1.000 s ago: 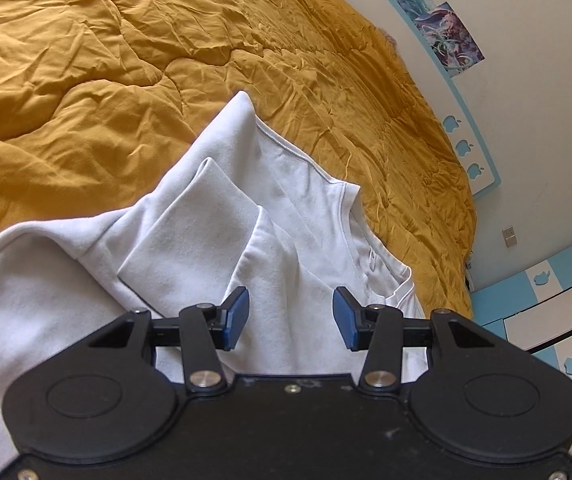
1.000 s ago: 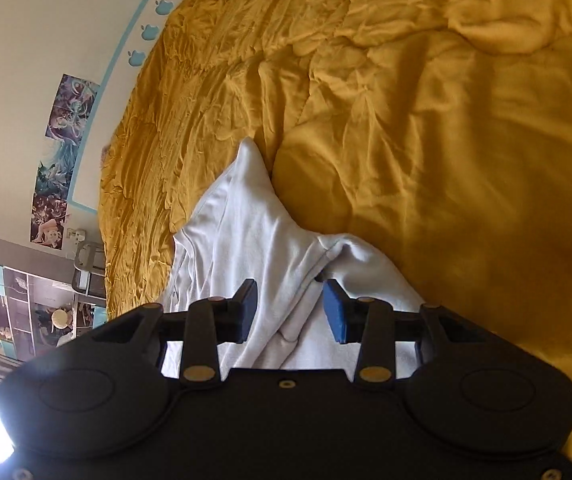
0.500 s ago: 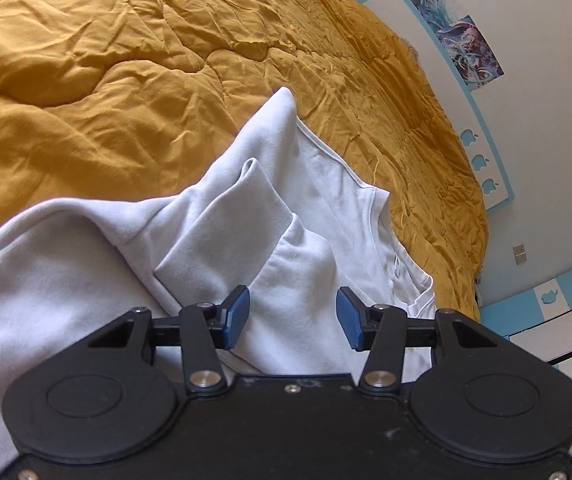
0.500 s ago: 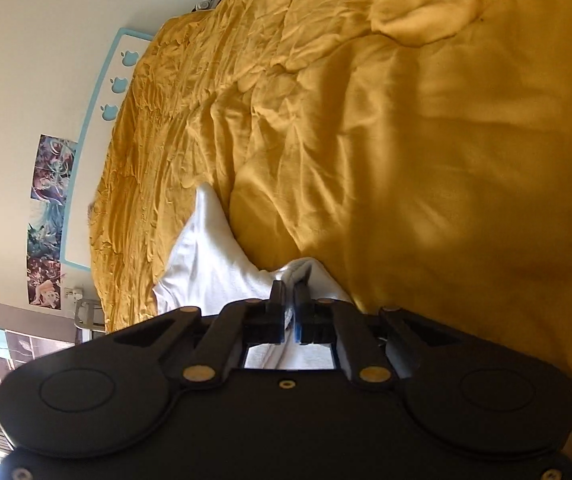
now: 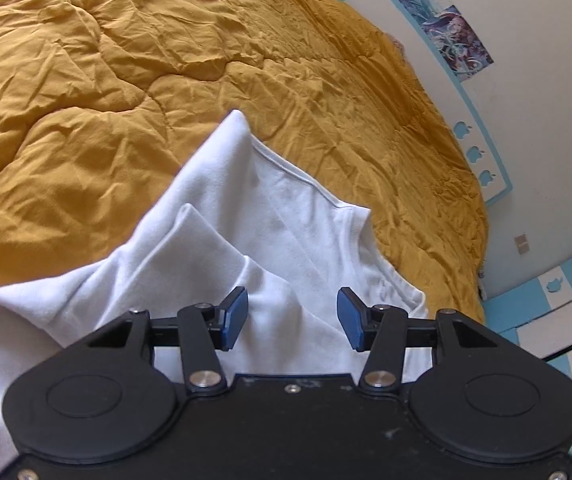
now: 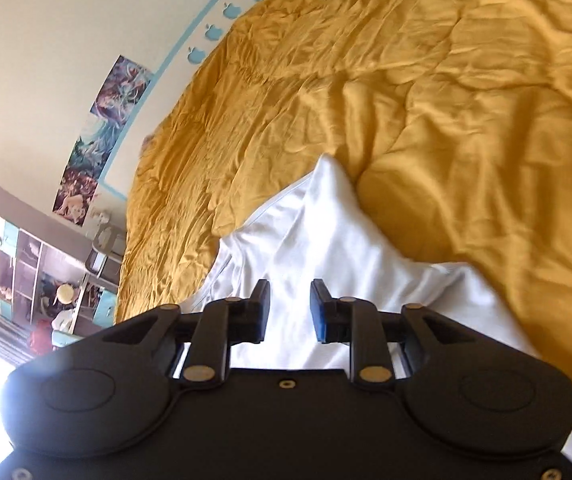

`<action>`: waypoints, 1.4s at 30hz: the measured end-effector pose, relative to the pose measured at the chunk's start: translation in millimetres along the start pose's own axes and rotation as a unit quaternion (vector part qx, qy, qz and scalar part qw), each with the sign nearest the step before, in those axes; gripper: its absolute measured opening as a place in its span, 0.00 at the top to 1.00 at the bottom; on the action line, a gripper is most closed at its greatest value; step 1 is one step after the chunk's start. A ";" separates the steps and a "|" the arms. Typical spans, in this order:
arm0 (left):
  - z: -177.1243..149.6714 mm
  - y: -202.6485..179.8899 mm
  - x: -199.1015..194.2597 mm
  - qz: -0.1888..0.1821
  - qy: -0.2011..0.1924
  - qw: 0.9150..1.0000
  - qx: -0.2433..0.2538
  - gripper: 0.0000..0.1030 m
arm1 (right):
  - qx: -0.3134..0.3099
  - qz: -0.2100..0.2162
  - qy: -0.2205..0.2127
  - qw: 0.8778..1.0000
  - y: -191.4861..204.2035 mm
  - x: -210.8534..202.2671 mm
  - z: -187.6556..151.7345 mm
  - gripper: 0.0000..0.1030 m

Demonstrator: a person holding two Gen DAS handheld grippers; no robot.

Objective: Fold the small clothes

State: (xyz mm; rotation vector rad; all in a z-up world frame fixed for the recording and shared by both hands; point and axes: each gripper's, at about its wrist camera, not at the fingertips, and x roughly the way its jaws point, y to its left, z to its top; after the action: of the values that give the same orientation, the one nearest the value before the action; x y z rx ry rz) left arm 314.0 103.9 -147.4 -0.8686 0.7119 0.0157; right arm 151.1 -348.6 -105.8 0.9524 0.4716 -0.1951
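Now the white shirt [image 5: 298,216] lies rumpled on the yellow blanket [image 5: 126,80]. It looks soft, light and floppy, so grab a hemmed edge. The left gripper [image 5: 292,322] is wide and empty. The right gripper [image 6: 289,310] is opening, pinching nothing.

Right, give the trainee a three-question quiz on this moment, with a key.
1. True or false: the white garment lies on a blue bedcover.
2. Which gripper stands wider apart: A) left gripper B) right gripper?
3. Fill in: the pads of either gripper press on ____.

Key
1. False; the quilt is mustard yellow.
2. A; its jaws are open above the cloth, while the right gripper's jaws are opening with cloth seen between them, unpinched.
3. Nothing.
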 end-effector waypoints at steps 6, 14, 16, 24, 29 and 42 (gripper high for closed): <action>5.6 31.8 -6.7 0.037 -0.040 0.998 -0.018 0.49 | 0.000 -0.072 0.029 0.997 -5.9 30.7 -12.7 0.76; -13.1 -7.2 -34.5 -0.027 0.011 0.999 0.026 0.50 | 0.011 -0.068 0.015 0.997 -21.6 6.8 -10.2 0.79; -23.4 -15.9 -39.2 -0.047 0.029 0.998 0.039 0.50 | -0.018 -0.034 0.018 0.999 -8.3 3.9 -14.3 0.75; -64.2 -19.7 -19.4 -0.005 0.082 0.994 0.068 0.49 | -0.072 0.045 0.125 0.989 37.4 44.0 -65.7 0.72; -54.3 -2.8 -33.9 0.014 0.059 0.995 0.073 0.49 | -0.071 -0.004 0.122 0.990 21.1 45.7 -74.8 0.85; -24.8 28.6 -86.1 0.058 0.038 0.994 0.088 0.49 | -0.100 -0.101 0.050 0.989 -13.6 2.8 -8.9 0.86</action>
State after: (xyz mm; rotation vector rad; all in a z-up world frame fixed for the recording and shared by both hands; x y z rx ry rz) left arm 225.2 128.2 -128.2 -0.6604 0.8222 0.0241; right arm 146.0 -349.0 -121.5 0.7187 0.6689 -0.2789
